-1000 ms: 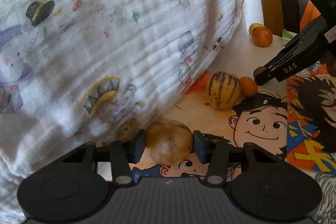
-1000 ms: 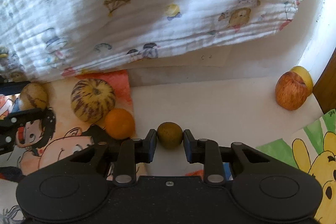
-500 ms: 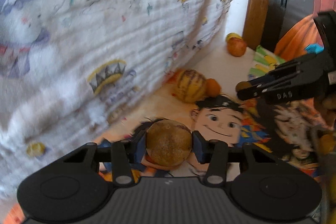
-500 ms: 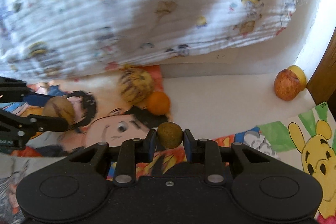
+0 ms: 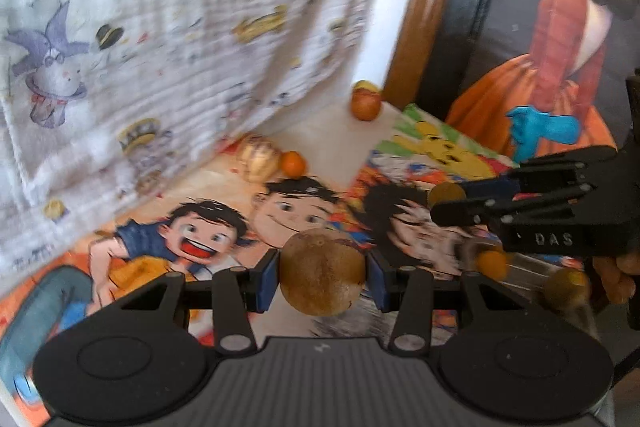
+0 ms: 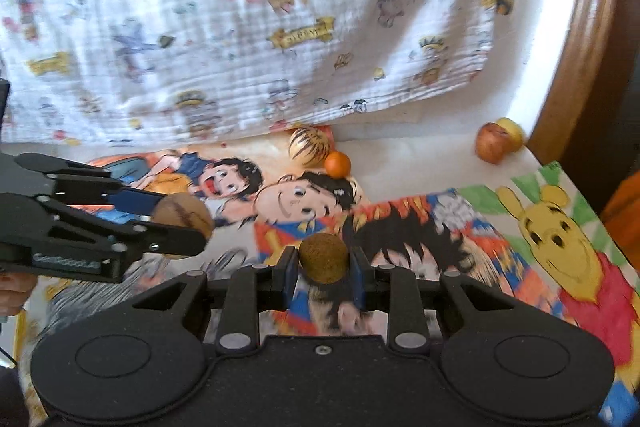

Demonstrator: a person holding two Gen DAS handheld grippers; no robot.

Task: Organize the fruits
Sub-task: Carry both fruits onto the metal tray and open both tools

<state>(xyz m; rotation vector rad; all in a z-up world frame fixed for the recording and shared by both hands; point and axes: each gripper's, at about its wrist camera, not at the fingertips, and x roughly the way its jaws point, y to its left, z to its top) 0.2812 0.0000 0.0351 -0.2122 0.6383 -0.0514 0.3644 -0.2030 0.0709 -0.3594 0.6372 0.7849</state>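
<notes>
Currently both jaws are loaded. Left gripper (image 5: pixel 322 271): jaws clamped on a round brown fruit (image 5: pixel 322 271), skin mottled and matte, held across its widest part, pads on opposite sides. Right gripper (image 6: pixel 323 264): jaws nearly together, clamped on a small olive-brown fruit (image 6: pixel 323 258), rough-skinned, also taken at its middle. Both fruits are off the surface, above the cartoon-printed mat (image 6: pixel 460 227) that covers the tabletop.

Handling, as judged: the brown fruit looks firm and moderately light; its round shape gives little purchase, so a grip off the middle could squeeze it out forward. The small fruit looks hard and very light; its coarse skin should resist slipping. Neither appears fragile, though too much squeeze could bruise the larger one.

Outward, on the tabletop: a striped yellow melon-like fruit (image 6: pixel 309 147) with a small orange (image 6: pixel 337 164) touching it, both near the far edge where the printed muslin cloth (image 6: pixel 240 27) hangs down. A reddish apple (image 6: pixel 491 147) and a yellow fruit (image 6: pixel 510 131) just behind it sit in the far right corner, beside the wooden frame (image 6: pixel 580 27). In the left wrist view, blurred orange and brown fruits lie beneath the right gripper; whether a container holds them cannot be told.
</notes>
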